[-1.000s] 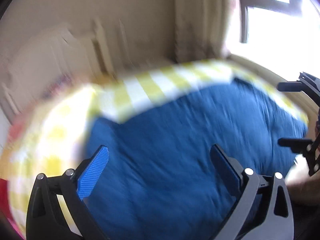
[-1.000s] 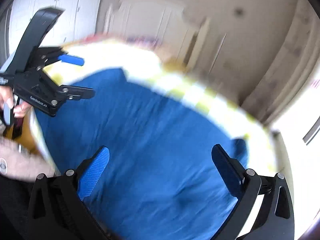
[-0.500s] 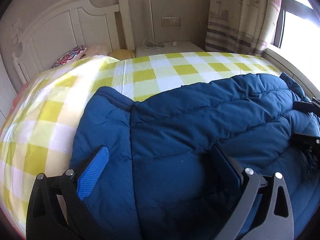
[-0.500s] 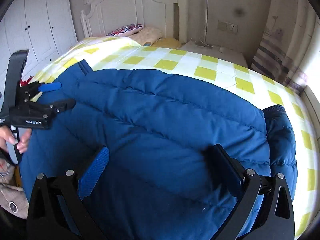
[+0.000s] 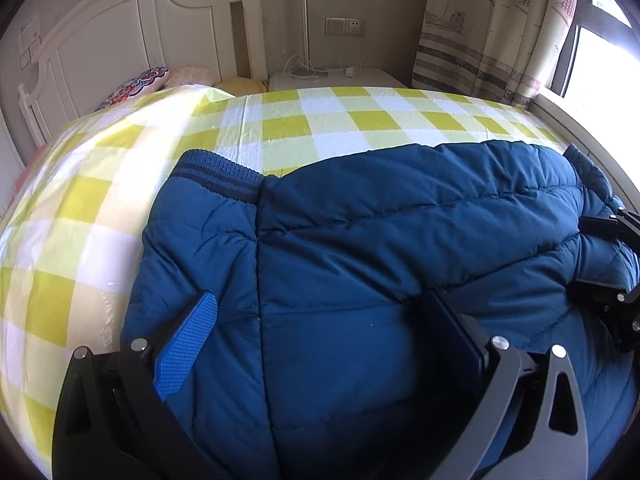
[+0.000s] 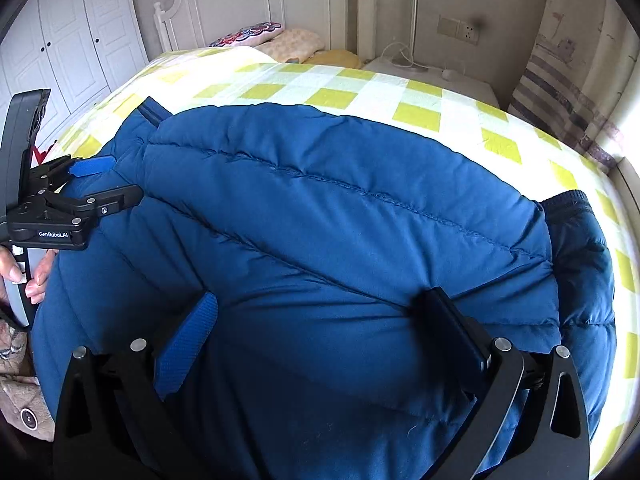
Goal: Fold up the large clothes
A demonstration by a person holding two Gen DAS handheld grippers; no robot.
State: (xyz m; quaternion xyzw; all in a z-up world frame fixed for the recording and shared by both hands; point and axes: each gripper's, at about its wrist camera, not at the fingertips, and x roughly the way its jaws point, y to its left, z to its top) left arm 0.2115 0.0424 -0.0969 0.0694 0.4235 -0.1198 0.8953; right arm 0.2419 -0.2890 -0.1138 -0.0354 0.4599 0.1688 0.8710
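Note:
A big blue puffer jacket (image 5: pixel 380 240) lies spread on the bed, its ribbed cuff (image 5: pixel 220 176) at the far left; it also fills the right wrist view (image 6: pixel 340 220). My left gripper (image 5: pixel 320 320) is open, its fingers resting on the jacket's near left part. My right gripper (image 6: pixel 324 316) is open too, its fingers pressed into the jacket's near right part. The left gripper shows at the left edge of the right wrist view (image 6: pixel 108 180), and the right gripper at the right edge of the left wrist view (image 5: pixel 600 256).
The bed has a yellow and white checked cover (image 5: pixel 320 120) and a white headboard (image 5: pixel 120 40). Pillows (image 6: pixel 272 36) lie at its head. A white nightstand (image 5: pixel 332 78), a striped curtain (image 5: pixel 480 40) and a bright window stand to the right. White wardrobe doors (image 6: pixel 72 40) stand to the left.
Both grippers have swung down from a fast blurred move and come to rest low over the jacket. The jacket now lies flatter and closer under the fingers.

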